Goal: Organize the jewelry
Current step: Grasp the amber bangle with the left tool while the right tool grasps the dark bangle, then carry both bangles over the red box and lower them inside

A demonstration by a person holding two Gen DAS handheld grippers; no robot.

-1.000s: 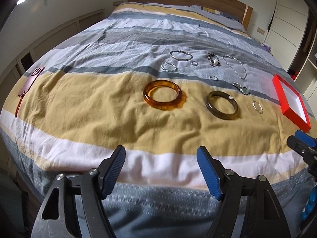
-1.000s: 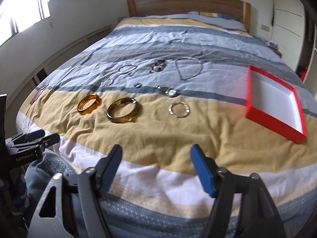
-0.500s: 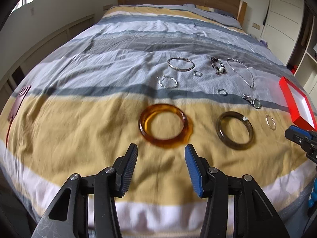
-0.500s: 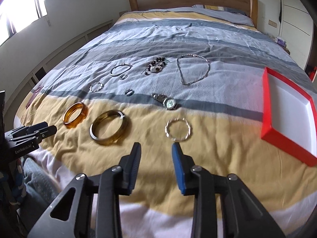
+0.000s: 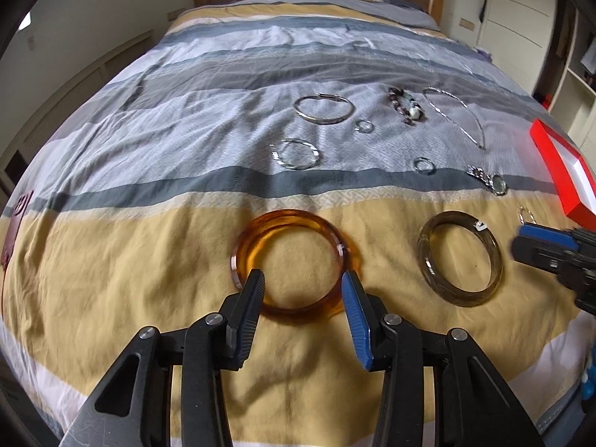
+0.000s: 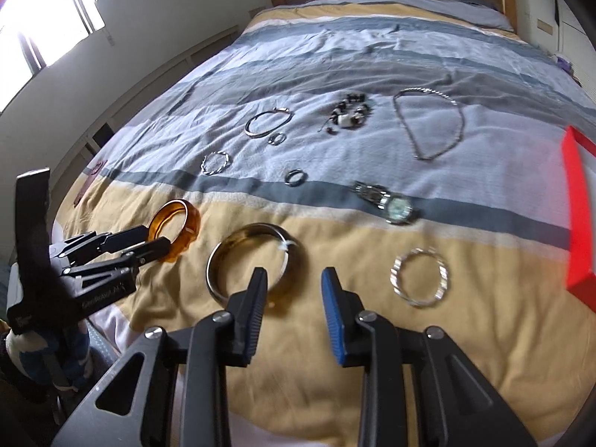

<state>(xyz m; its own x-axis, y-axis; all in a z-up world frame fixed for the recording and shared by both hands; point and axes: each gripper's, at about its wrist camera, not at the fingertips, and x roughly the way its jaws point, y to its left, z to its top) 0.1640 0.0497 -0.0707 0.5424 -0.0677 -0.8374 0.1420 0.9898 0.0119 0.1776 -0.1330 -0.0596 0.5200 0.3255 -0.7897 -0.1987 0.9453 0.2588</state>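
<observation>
A: Bedroom, striped quilt (image 5: 111,260) w/ jewelry spread across it. Left tongs (image 5: 302,290) are parted, empty, tips at the near rim of the amber bangle (image 5: 294,264) on the yellow stripe.

B: And the right tongs (image 6: 294,288)?

A: Also parted, holding nothing. One finger sits over the near edge of the olive bangle (image 6: 253,260); the twisted silver hoop (image 6: 419,279) lies just beside, to the right. Red box (image 6: 579,216) is at the far right edge, nothing seen in it.

B: So, prob. step one, nothing sorted yet. Risks?

A: Bangles look hard and slick, lying flat on soft fabric. A pinch on the rim could squirt one sideways, or grab a fold of quilt instead. Both tongs work close together too, so they might bump. Watch (image 6: 391,205) and small rings (image 6: 296,178) could get dragged if cloth shifts.
</observation>
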